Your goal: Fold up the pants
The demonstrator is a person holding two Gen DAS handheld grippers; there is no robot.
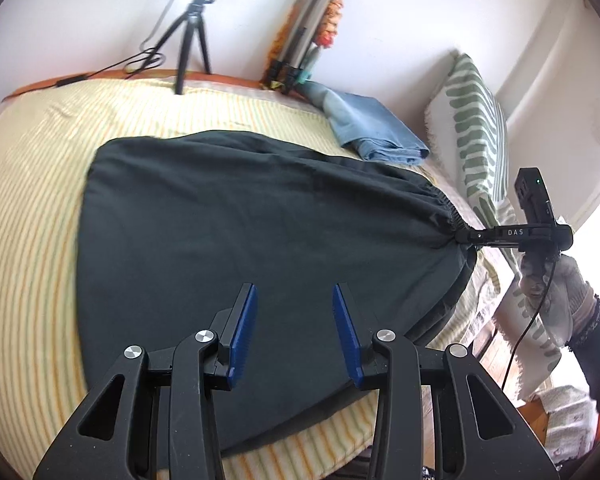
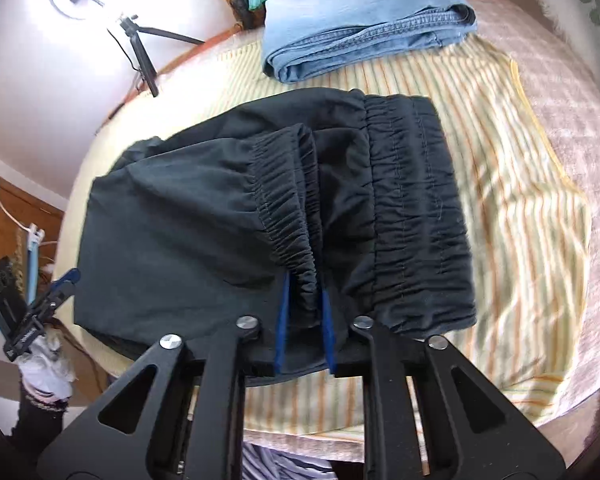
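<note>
Two tools are mine here: my right tool (image 2: 305, 284) pinches a gathered elastic cuff of the dark pants (image 2: 228, 208), which lie half folded on the striped bed sheet (image 2: 520, 208), while my left tool (image 1: 295, 300) hangs over the cloth with its blue pads apart and nothing between them. No container is in sight, only folded blue jeans (image 2: 360, 12) beyond the pants. Blur smears the tripod (image 1: 192, 40), and the bed's near edge is cut off behind my tools.

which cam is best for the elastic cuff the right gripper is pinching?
Right wrist view: the gathered cuff of the dark pants runs straight between the right gripper pads. The left wrist view shows it only small, bunched at that gripper's tip.
</note>
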